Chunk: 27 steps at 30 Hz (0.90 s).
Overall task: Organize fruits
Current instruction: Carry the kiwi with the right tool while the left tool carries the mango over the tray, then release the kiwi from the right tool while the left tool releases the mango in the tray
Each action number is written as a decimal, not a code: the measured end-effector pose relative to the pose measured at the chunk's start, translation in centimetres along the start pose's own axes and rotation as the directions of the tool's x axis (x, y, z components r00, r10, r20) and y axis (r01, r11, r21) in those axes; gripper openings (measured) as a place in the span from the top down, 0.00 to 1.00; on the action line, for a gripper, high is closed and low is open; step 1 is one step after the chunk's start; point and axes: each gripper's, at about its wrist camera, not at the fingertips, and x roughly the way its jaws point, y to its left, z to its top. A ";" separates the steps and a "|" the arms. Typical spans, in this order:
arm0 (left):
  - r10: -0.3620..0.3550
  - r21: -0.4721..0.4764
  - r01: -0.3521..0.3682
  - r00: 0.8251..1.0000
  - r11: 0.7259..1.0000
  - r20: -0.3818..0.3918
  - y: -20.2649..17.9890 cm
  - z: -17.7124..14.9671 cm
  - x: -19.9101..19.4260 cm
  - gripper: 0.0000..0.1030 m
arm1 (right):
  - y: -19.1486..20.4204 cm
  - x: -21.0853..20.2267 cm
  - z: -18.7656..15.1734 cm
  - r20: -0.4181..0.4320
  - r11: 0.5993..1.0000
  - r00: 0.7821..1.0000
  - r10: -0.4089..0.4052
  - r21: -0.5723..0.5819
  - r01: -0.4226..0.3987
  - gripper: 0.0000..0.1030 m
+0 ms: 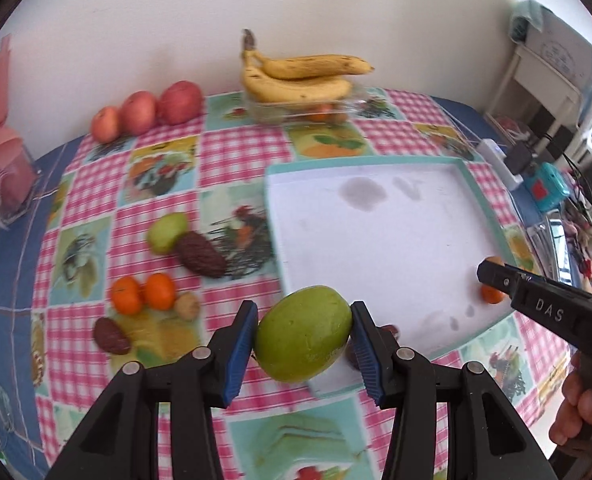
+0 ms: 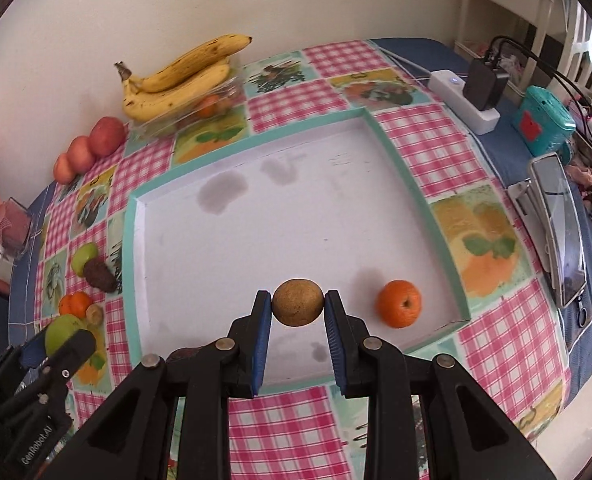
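Observation:
My left gripper [image 1: 303,340] is shut on a green mango [image 1: 302,338], held above the near left corner of the white tray [image 1: 376,240]. My right gripper [image 2: 298,308] is shut on a small round brown fruit [image 2: 298,302], held over the tray's [image 2: 256,240] near part. One orange [image 2: 399,303] lies in the tray's near right corner. Left of the tray sit a second green fruit [image 1: 167,232], a dark brown fruit [image 1: 200,254], two oranges [image 1: 142,294], a small tan fruit [image 1: 187,306] and another dark fruit [image 1: 111,336].
Bananas [image 1: 296,76] rest on a clear container [image 1: 296,110] by the wall, with three red apples [image 1: 148,112] to their left. A pink box [image 1: 0,160] stands far left. A power strip [image 2: 464,100], teal case [image 2: 544,120] and phone [image 2: 560,224] lie right of the tray.

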 end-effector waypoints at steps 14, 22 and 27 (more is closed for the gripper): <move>-0.048 -0.032 0.047 0.997 0.998 -0.057 -2.1 -0.1 5.8 0.52 | -1.0 4.8 -1.1 -0.147 0.999 0.988 -0.054 -0.017 0.052 0.73; -0.040 -0.060 0.033 0.991 0.998 -0.130 -2.0 -0.9 8.2 0.52 | -1.4 6.3 -1.6 -0.185 0.997 0.980 -0.075 -0.017 0.073 0.73; -0.030 -0.039 0.025 0.988 0.999 -0.151 -2.8 -1.3 9.1 0.51 | -1.2 6.7 -1.9 -0.194 0.996 0.977 -0.089 -0.028 0.085 0.73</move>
